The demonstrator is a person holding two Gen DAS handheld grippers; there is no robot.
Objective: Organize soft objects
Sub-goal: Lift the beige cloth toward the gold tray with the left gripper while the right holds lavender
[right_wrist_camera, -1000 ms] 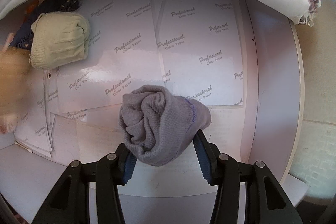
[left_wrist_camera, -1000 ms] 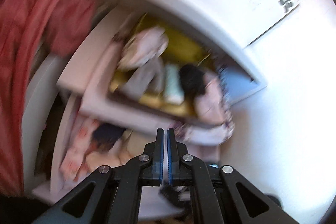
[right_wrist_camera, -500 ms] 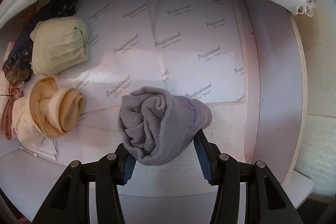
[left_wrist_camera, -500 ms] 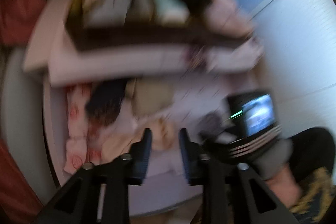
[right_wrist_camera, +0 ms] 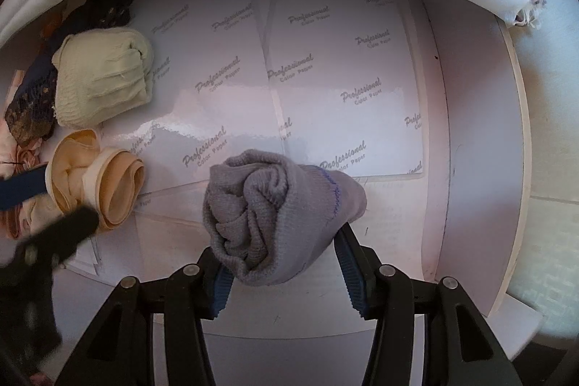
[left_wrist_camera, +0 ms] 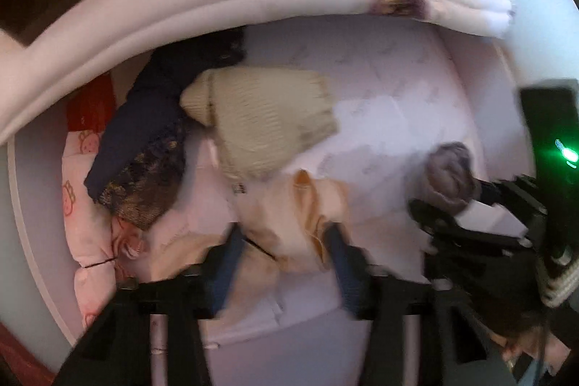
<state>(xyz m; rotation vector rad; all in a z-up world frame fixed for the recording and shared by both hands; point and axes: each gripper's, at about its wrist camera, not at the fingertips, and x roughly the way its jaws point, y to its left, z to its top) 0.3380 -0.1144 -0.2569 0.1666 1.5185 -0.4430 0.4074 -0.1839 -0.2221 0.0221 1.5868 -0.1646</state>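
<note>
Right gripper (right_wrist_camera: 282, 263) grasps the grey sock roll (right_wrist_camera: 278, 216); left gripper (left_wrist_camera: 284, 241), released around the peach roll (left_wrist_camera: 300, 219), could snag neighbouring rolls.

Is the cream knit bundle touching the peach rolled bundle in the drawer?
Cannot tell. The right wrist view shows the cream knit bundle and peach rolled bundle edge to edge, no plain gap or contact.

Liner: we see glossy white paper sheets (right_wrist_camera: 325, 67) printed "Professional Color Paper" covering the drawer floor.
Drawer: its pale side wall (right_wrist_camera: 474, 147) stands at right.
Floor: pale tiles (right_wrist_camera: 553, 241) lie far right.
</note>
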